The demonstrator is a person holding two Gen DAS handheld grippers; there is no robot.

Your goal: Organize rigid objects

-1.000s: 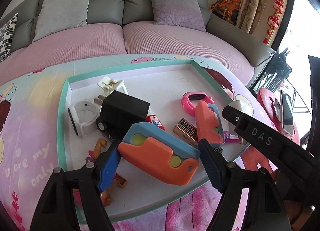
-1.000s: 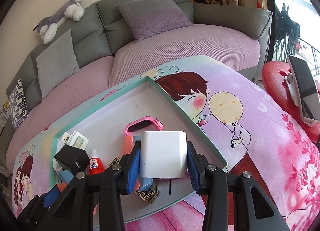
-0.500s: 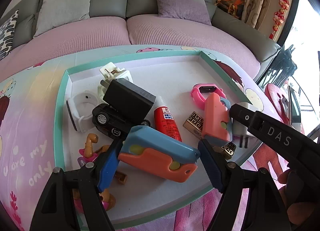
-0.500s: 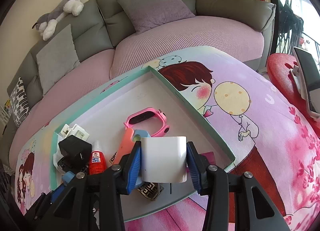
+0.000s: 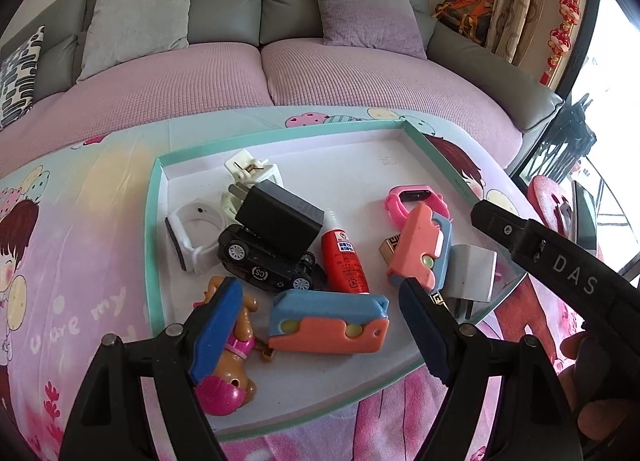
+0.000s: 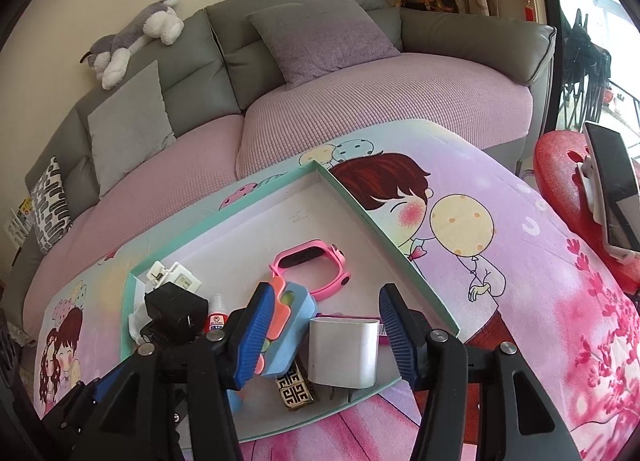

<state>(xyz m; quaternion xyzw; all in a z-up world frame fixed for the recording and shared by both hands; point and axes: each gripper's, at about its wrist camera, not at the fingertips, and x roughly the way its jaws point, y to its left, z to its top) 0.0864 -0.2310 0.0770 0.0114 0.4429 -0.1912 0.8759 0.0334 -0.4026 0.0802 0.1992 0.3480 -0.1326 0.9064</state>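
A shallow teal-rimmed box (image 5: 156, 189) on the cartoon tablecloth holds several small objects. My left gripper (image 5: 320, 325) is open; an orange-and-blue toy (image 5: 328, 327) lies flat in the box between its fingers, untouched. My right gripper (image 6: 328, 333) is open; a white charger (image 6: 343, 353) rests in the box's near right corner between its fingers and also shows in the left wrist view (image 5: 470, 273). A second orange-and-blue toy (image 5: 420, 249), a pink watch (image 5: 416, 199), a red glue bottle (image 5: 344, 257) and a black charger (image 5: 280, 217) on a black toy car (image 5: 264, 265) lie nearby.
A dog figure (image 5: 232, 345), a white watch (image 5: 192, 233), a white clip (image 5: 252, 173) and a gold patterned box (image 6: 294, 389) are also in the box. A grey-and-pink sofa (image 5: 260, 73) stands behind the table. A red stool with a phone (image 6: 608, 189) is at the right.
Both grippers opened. The left let go of the orange-and-blue toy, which now lies in the box. The right let go of the white charger in the box's near right corner.
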